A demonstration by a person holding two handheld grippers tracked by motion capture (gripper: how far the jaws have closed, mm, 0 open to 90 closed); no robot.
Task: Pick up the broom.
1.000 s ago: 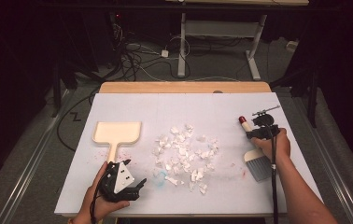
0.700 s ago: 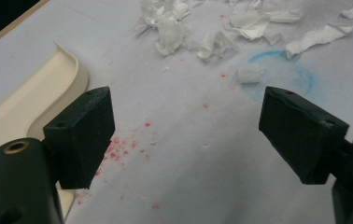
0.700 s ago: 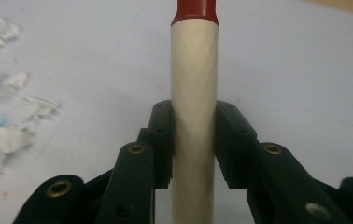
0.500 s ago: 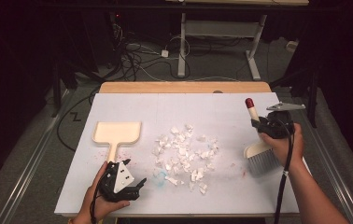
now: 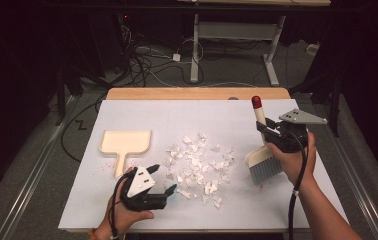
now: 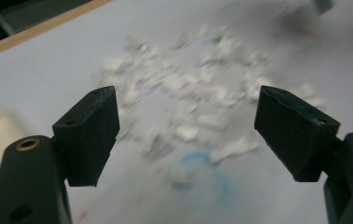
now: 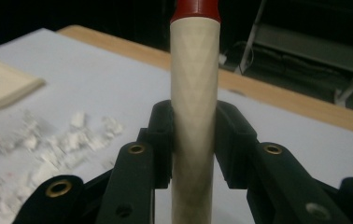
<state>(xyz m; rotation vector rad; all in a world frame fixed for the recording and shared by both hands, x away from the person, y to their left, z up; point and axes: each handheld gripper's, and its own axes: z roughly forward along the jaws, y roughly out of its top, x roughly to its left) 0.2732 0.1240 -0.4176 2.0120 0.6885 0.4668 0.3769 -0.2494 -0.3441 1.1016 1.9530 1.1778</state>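
Room: dark, with cables and a metal frame lying beyond a white surface (image 5: 142, 115) edged in wood at the far side.
Scraps: white paper scraps (image 5: 197, 162) are lying scattered mid-surface, between the dustpan and the brush.
Dustpan: the cream dustpan (image 5: 125, 144) is sitting flat at the left of the scraps, handle pointing toward the person, untouched.
Brush: the brush (image 5: 263, 161) is standing nearly upright at the right, red cap up, bristles just over or grazing the surface; which of the two is hard to tell.
Right gripper: the right gripper (image 7: 194, 140) is clamping the brush handle, its fingers (image 7: 161, 140) pressing on both sides.
Left gripper: the left gripper (image 5: 164, 181) is hovering at the near edge of the scraps, fingers (image 6: 90, 133) spread wide with nothing between them, having just been narrowing a little.
Risk, scatter: a fast sweep is likely to be flinging light scraps past the dustpan or off the surface.
Risk, pan: with nothing holding it, the dustpan may be sliding away as scraps get pushed against its lip.
Risk, grip: the round handle may be twisting in the fingers under sideways load.
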